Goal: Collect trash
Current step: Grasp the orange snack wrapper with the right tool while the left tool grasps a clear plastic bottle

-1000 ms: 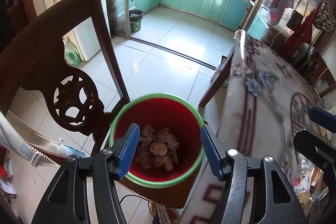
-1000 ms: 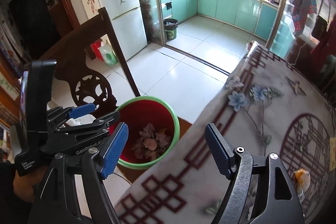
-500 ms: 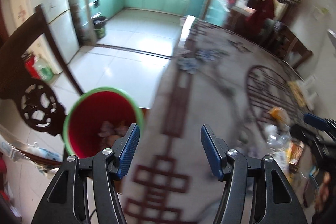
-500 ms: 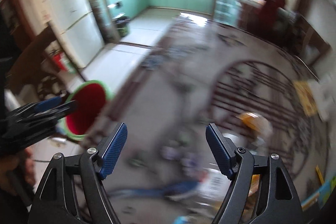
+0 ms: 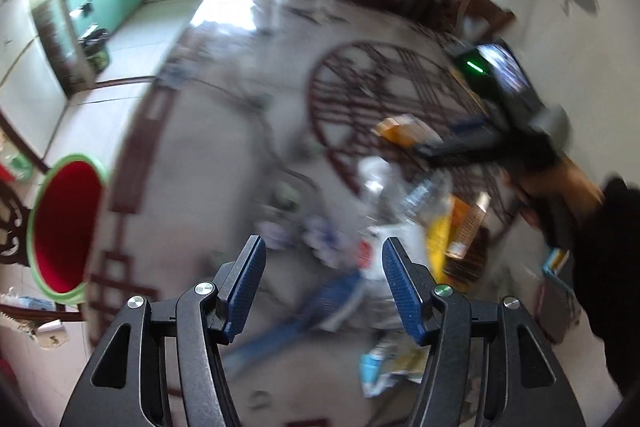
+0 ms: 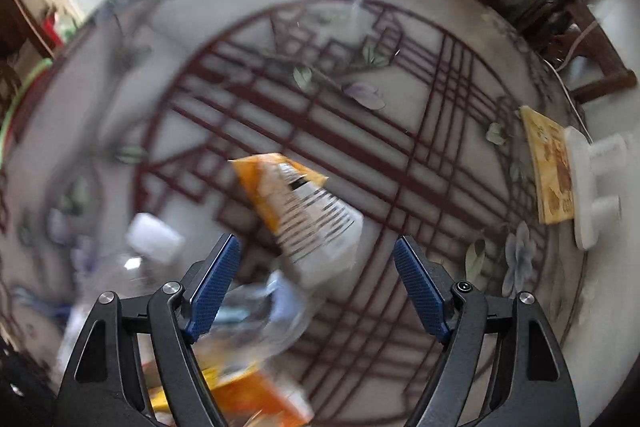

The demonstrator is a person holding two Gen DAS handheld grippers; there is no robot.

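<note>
My left gripper is open and empty above a blurred heap of trash on the patterned table: wrappers, a clear plastic bottle, a blue strip. The red bin with a green rim stands at the far left beside the table. My right gripper is open and empty over an orange-and-white wrapper, with a clear bottle and its white cap to the lower left. The right gripper also shows in the left wrist view, above the heap.
A yellow booklet and a white plug block lie at the table's right edge. A carved wooden chair stands by the bin. Wooden chairs stand behind the table. The kitchen floor lies beyond.
Both grippers have swung right, from over the red bin to over the trash on the table. The bin has slid to the far left of both views. Both stay open.
</note>
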